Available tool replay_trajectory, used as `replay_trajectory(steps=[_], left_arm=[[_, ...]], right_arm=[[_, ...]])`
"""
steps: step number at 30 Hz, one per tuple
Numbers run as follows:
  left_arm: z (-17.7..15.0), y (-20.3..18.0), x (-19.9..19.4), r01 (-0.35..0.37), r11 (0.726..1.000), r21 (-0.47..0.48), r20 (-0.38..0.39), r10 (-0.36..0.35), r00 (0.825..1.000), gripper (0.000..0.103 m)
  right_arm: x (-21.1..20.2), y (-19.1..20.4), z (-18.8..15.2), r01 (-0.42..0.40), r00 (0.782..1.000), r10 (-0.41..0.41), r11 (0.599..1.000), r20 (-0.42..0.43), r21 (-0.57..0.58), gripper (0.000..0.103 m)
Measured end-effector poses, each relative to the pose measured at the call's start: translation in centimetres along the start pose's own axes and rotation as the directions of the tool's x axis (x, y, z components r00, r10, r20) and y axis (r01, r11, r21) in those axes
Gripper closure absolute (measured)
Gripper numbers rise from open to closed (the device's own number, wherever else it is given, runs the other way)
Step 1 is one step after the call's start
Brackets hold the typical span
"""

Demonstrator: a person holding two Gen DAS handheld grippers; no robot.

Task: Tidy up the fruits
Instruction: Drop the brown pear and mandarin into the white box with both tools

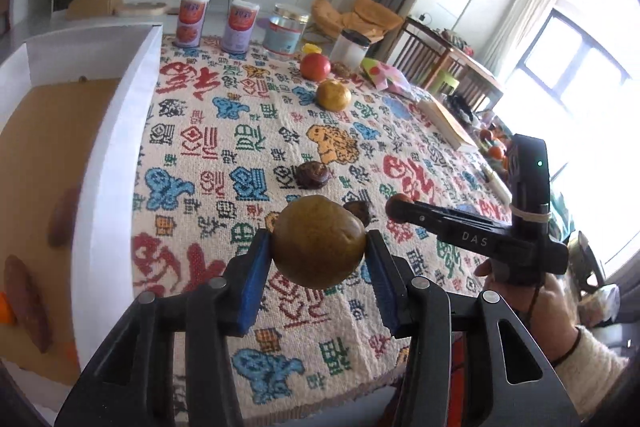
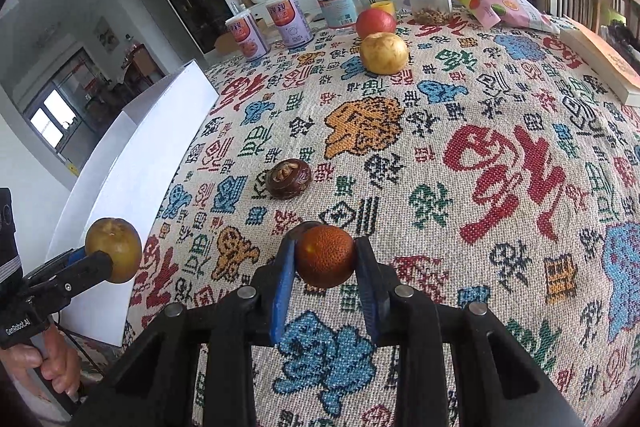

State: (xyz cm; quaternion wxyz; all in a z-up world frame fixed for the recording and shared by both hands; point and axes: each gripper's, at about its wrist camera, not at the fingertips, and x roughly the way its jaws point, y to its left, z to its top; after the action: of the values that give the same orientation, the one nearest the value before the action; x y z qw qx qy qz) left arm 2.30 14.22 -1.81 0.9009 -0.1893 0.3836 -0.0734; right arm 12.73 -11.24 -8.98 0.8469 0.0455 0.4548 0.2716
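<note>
Left wrist view: left claw clenched on an olive-brown round fruit, held between its blue pads above the patterned cloth of the surface. White box at left, brown floor inside carrying two elongated reddish-brown items. Dark wrinkled fruit lies on the cloth beyond the claw; yellow-brown fruit and red fruit farther off, near two cans and a jar. Right claw enters from the right, gripping a small reddish fruit at its tip. Right wrist view: right claw clamped on the reddish-orange rough-skinned fruit, lifted clear of the cloth. Dark wrinkled fruit ahead and slightly left; yellow-brown fruit touching the red fruit at far edge. Left claw at left, holding the olive-brown fruit just beside the white box.
</note>
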Motion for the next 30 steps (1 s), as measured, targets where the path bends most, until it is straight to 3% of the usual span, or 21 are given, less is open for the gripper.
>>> replay_trajectory(steps=[3, 6, 7, 10, 11, 13, 14, 16, 19, 20, 22, 23, 24, 25, 27, 30], left_arm=[[0.7, 2.8, -5.6, -0.039, 0.996, -0.077, 0.042, 0.043, 0.998, 0.054], [1.5, 6.9, -9.5, -0.187, 0.97, -0.155, 0.062, 0.198, 0.978, 0.054], [1.5, 8.5, -10.2, -0.258, 0.951, -0.171, 0.057, 0.271, 0.961, 0.054], [0.8, 13.6, -10.4, -0.46, 0.861, -0.217, -0.004, 0.471, 0.882, 0.054], [0.5, 15.2, -10.2, -0.509, 0.83, -0.228, -0.032, 0.516, 0.856, 0.054], [-0.8, 18.0, -9.2, -0.581, 0.778, -0.238, -0.092, 0.578, 0.811, 0.054], [-1.4, 19.1, -8.9, -0.597, 0.763, -0.247, -0.118, 0.588, 0.8, 0.054], [-2.2, 20.3, -8.2, -0.605, 0.754, -0.256, -0.147, 0.588, 0.795, 0.054], [-2.3, 20.6, -7.2, -0.636, 0.734, -0.238, -0.173, 0.612, 0.771, 0.052], [-2.1, 20.1, -7.3, -0.639, 0.733, -0.233, -0.153, 0.621, 0.769, 0.05], [-1.4, 18.8, -7.6, -0.632, 0.746, -0.212, -0.097, 0.627, 0.773, 0.026], [-1.0, 17.9, -7.7, -0.634, 0.746, -0.202, -0.064, 0.636, 0.769, 0.019], [-0.6, 16.9, -7.9, -0.632, 0.75, -0.195, -0.031, 0.639, 0.768, 0.013], [-0.1, 15.8, -8.0, -0.618, 0.764, -0.186, 0.0, 0.629, 0.778, 0.012], [0.7, 13.6, -7.7, -0.564, 0.809, -0.167, 0.042, 0.577, 0.815, 0.012], [1.6, 9.1, -6.4, -0.44, 0.891, -0.109, 0.088, 0.449, 0.889, 0.012]], right_arm=[[-0.1, 5.3, 0.5, -0.139, 0.99, 0.137, 0.988, -0.032, -0.063, 0.073], [0.2, 11.9, 1.1, -0.32, 0.946, 0.31, 0.941, -0.092, -0.112, 0.073], [0.4, 14.3, 1.0, -0.372, 0.926, 0.358, 0.919, -0.119, -0.132, 0.073], [1.4, 21.1, 0.9, -0.482, 0.872, 0.446, 0.853, -0.202, -0.199, 0.073], [1.9, 23.0, 0.7, -0.497, 0.863, 0.45, 0.839, -0.23, -0.221, 0.073], [3.4, 26.2, 0.0, -0.486, 0.865, 0.412, 0.829, -0.284, -0.276, 0.073], [4.2, 27.2, -0.4, -0.477, 0.868, 0.393, 0.828, -0.303, -0.295, 0.073], [5.7, 28.3, -1.1, -0.467, 0.869, 0.361, 0.826, -0.34, -0.316, 0.073], [7.5, 29.1, -1.3, -0.416, 0.892, 0.302, 0.841, -0.337, -0.346, 0.067], [7.6, 29.0, -1.1, -0.416, 0.893, 0.307, 0.844, -0.33, -0.339, 0.058], [6.9, 28.2, -0.1, -0.436, 0.889, 0.355, 0.85, -0.289, -0.295, 0.045], [6.2, 27.6, 0.4, -0.45, 0.886, 0.383, 0.848, -0.262, -0.28, 0.039], [5.3, 27.1, 1.1, -0.452, 0.888, 0.4, 0.849, -0.227, -0.275, 0.037], [4.2, 26.4, 1.7, -0.439, 0.897, 0.401, 0.855, -0.184, -0.276, 0.037], [2.0, 24.3, 2.9, -0.403, 0.915, 0.393, 0.87, -0.095, -0.282, 0.035], [-1.5, 19.2, 3.8, -0.292, 0.946, 0.319, 0.919, 0.062, -0.265, 0.025]])
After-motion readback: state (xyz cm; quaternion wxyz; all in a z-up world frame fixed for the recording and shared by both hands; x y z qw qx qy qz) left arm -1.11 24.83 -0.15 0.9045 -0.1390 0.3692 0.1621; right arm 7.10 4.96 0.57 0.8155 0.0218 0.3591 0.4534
